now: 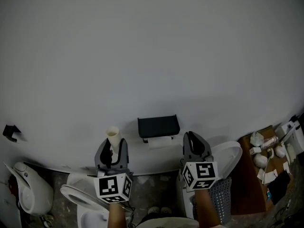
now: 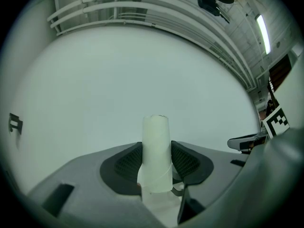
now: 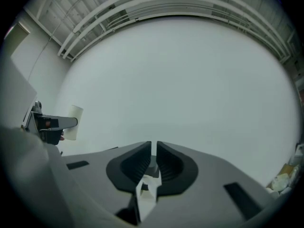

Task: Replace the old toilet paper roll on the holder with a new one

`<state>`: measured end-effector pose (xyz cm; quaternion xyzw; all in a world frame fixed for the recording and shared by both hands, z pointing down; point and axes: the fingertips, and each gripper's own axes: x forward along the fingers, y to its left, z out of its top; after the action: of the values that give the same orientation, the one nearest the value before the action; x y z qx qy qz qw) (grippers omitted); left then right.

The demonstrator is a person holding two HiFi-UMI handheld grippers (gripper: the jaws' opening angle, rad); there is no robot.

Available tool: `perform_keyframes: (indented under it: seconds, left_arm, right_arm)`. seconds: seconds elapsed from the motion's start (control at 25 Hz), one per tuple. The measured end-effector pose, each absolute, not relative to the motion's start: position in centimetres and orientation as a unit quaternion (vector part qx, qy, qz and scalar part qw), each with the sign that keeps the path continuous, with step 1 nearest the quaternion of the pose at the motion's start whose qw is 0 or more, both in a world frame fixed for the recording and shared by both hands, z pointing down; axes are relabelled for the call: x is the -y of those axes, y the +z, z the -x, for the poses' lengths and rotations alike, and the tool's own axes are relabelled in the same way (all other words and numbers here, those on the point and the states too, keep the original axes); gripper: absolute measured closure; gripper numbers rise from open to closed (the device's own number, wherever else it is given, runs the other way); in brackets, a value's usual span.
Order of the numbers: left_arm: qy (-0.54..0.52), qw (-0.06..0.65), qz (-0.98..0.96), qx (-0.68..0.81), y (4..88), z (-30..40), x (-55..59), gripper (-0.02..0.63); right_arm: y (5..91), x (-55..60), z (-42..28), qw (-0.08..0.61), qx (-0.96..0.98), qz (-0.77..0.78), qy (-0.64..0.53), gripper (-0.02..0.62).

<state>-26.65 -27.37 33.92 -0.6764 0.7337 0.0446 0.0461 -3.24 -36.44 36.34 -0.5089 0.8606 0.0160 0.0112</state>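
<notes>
Head view: tube (image 1: pixel 113 137) upright, clamped between left gripper (image 1: pixel 113 147) fingers, just left of black holder (image 1: pixel 158 126) | right gripper (image 1: pixel 194 140) fingers almost together, empty | white roll (image 1: pixel 161 142) under holder

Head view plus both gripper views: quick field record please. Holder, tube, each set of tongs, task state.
holder: black, mounted on the wall, between the two grippers in the head view
roll: white, hanging just under the holder's cover
left tongs: shut on the cardboard tube
cardboard tube: bare, upright, held left of the holder and clear of it
right tongs: nearly together, no roll in them; a small white bit sits low between them, can't tell what
task state: bare tube is off the holder and a roll sits on it
</notes>
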Motion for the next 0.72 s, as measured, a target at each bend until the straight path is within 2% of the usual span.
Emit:
perform_keyframes:
  seconds: [0.16, 0.72]
  left_arm:
    - [0.044, 0.047, 0.675, -0.735, 33.92, 26.88, 27.48, 0.414]
    - [0.042, 0.044, 0.672, -0.738, 34.31, 27.49, 27.81, 0.414]
  right_arm:
    - [36.15, 36.75, 2.89, 0.020, -0.855, 0.518, 0.015, 0.604]
    - [35.99, 37.21, 3.30, 0.014, -0.857, 0.515, 0.023, 0.604]
